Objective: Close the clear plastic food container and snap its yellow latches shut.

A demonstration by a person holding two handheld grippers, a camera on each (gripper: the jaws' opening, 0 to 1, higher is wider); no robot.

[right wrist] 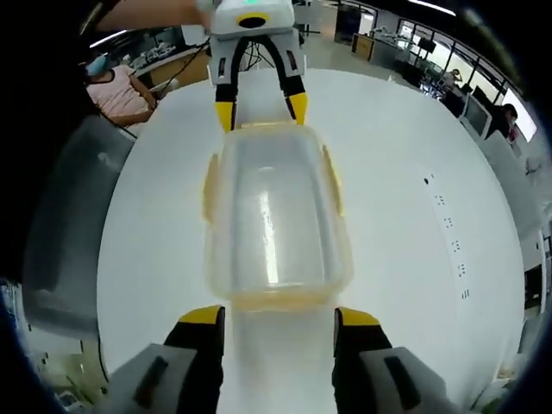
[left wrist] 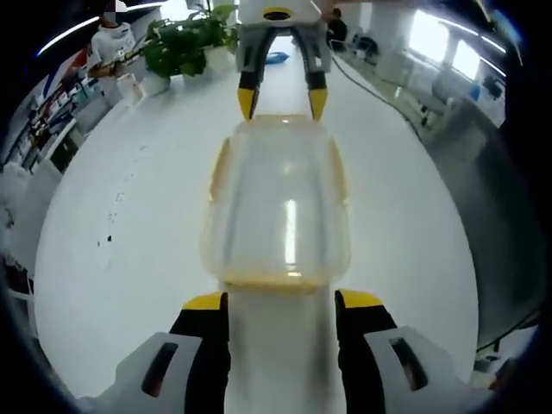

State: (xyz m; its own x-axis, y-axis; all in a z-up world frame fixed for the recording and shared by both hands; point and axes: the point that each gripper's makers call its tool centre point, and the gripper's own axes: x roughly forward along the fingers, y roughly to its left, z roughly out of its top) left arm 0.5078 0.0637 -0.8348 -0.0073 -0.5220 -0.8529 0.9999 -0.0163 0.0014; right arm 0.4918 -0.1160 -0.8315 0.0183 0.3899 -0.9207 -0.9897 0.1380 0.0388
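A clear plastic food container (left wrist: 280,207) lies lengthwise on the white round table (left wrist: 129,259), its lid resting on top. Yellow latches (left wrist: 217,172) run along its sides, and another yellow latch (left wrist: 276,280) crosses its near end. My left gripper (left wrist: 281,300) stands open right at that near end, its yellow-tipped jaws just outside the corners. My right gripper (left wrist: 282,103) stands open at the far end, facing me. From the right gripper view the container (right wrist: 276,216) lies between my open right gripper (right wrist: 278,316) and the open left gripper (right wrist: 259,108). Whether any latch is snapped down I cannot tell.
A potted plant (left wrist: 185,43) stands at the table's far edge, with a person (left wrist: 112,39) behind it. A cable (left wrist: 371,78) runs off the table. Another person (right wrist: 116,90) sits beyond the table. Small dark specks (right wrist: 448,233) dot the table top.
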